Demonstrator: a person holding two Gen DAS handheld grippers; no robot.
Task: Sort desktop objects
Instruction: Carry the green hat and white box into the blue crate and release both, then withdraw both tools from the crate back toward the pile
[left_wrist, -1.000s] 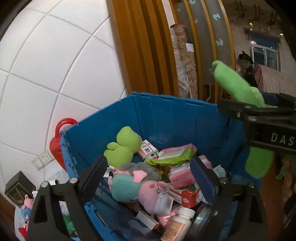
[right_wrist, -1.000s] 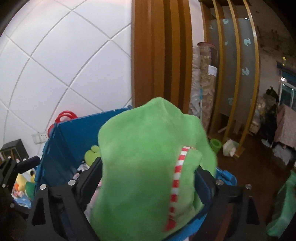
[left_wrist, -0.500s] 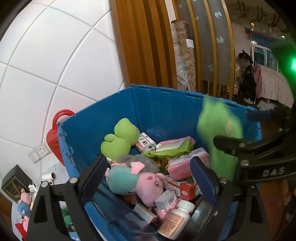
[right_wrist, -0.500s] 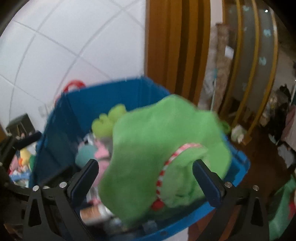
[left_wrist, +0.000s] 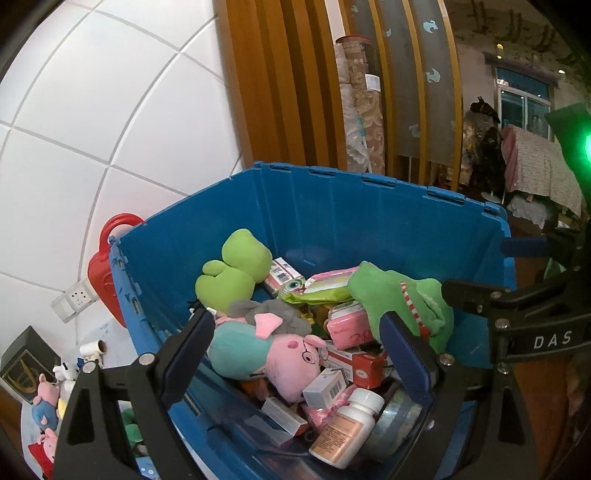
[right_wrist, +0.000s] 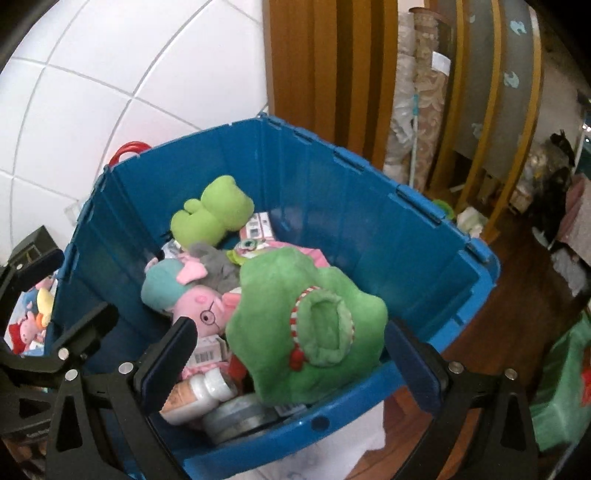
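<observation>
Now the right gripper (right_wrist: 288, 354) is standing with its jaws fully apart; they have just been opening, and the green plush toy with the red-and-white striped collar (right_wrist: 306, 325) is lying loose between them, touching neither pad as far as I can tell. It is resting on the pile at the near right side of the blue crate (right_wrist: 369, 221), in the lower middle of the right wrist frame, partly over the near rim. Its long axis is running roughly across the gap, from lower left to upper right.

In the left wrist view the same toy (left_wrist: 399, 299) is sitting right of centre, just above the right finger of the left gripper (left_wrist: 295, 354), whose jaws are also wide apart and holding nothing. Between those jaws the pink pig plush (left_wrist: 280, 354) is lying, with a white pill bottle (left_wrist: 347, 428) below it.

I judge the drop as done; the right hand is nearer to the toy and needs only to pull away.
</observation>
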